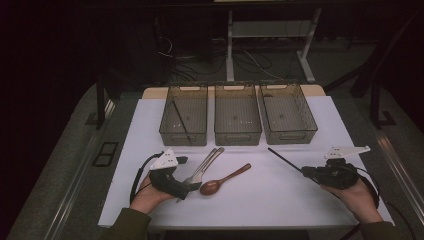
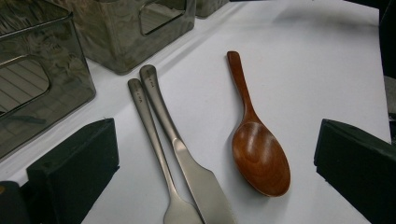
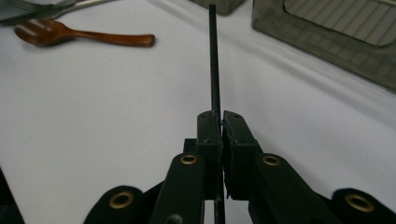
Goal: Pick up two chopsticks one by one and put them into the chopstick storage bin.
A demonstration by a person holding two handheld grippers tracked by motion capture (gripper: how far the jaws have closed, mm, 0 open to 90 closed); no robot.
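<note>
1. Here, at the left of the white table sheet [image 1: 150,130], the left gripper [image 1: 186,189] sits in the person's left hand [image 1: 150,196] with its black jaws spread wide and nothing clasped.
2. Between those jaws, in the left gripper view, lie a steel fork [image 2: 154,144] and a steel table knife [image 2: 187,163], side by side and touching, handles pointing away towards the bins.
3. Just right of them rests a brown wooden spoon [image 2: 259,149], bowl near the gripper, apart from the knife.
4. Across the far side stand three smoky see-through plastic bins in a row: the left bin [image 1: 183,116] holds one thin black stick [image 1: 181,122] lying lengthwise, then the middle bin [image 1: 237,114] and the right bin [image 1: 287,113].
5. At the right, the right gripper [image 1: 306,172] is clenched on a thin black chopstick [image 3: 214,60], which sticks out straight ahead of the pads, its tip towards the gap between the middle and right bins, above open sheet.
6. The person's right hand [image 1: 357,195] holds that gripper near the sheet's right edge.
</note>
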